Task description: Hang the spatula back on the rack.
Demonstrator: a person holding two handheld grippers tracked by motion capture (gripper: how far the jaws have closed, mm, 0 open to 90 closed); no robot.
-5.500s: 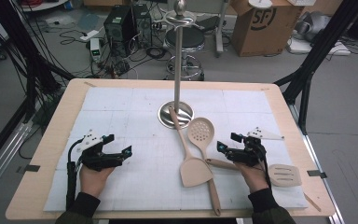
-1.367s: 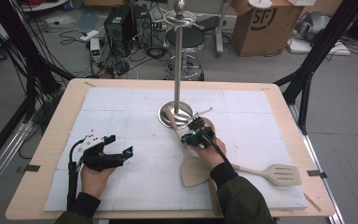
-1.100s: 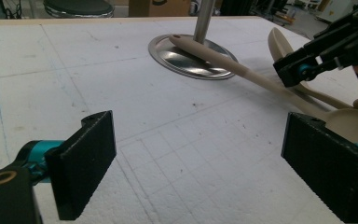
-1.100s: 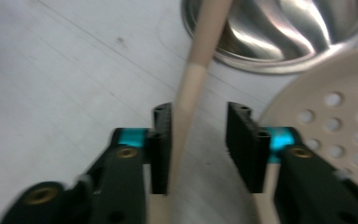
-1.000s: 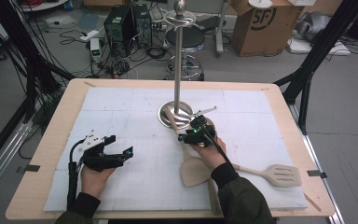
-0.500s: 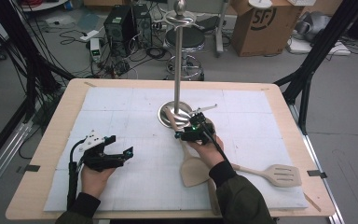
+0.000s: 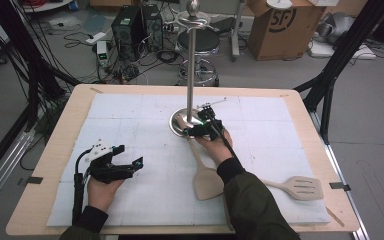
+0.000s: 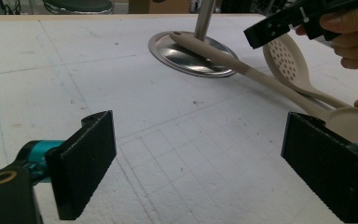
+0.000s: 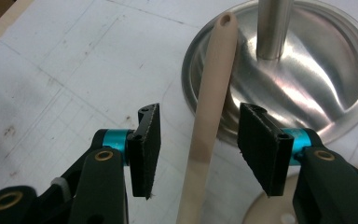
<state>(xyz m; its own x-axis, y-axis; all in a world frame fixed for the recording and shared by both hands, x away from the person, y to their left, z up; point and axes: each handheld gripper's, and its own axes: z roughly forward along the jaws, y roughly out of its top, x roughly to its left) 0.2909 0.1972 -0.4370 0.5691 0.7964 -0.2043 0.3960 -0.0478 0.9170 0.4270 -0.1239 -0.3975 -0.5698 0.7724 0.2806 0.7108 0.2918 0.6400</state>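
- Stand base (image 7: 182,124) at table (image 7: 55,150) centre, rear.
- Spatula (image 7: 205,172) handle tip resting on base, blade toward front.
- Slotted turner (image 7: 297,187) front right.

Right gripper (image 9: 199,148) astride a beige utensil handle (image 9: 209,112) at the foot of a metal stand

The two black jaws stand apart, one to each side of the handle, and neither pad touches it; the handle runs up from the bottom edge between them, its holed tip lying over the rim of the round polished base (image 9: 307,88); a steel pole (image 9: 274,28) rises from the middle of that base; a teal collar sits behind each pad; the surface beneath is a white mat (image 9: 65,79) ruled with faint grid lines and flecked with dark specks; a pale perforated edge peeks in at the bottom right, too little of it to name.
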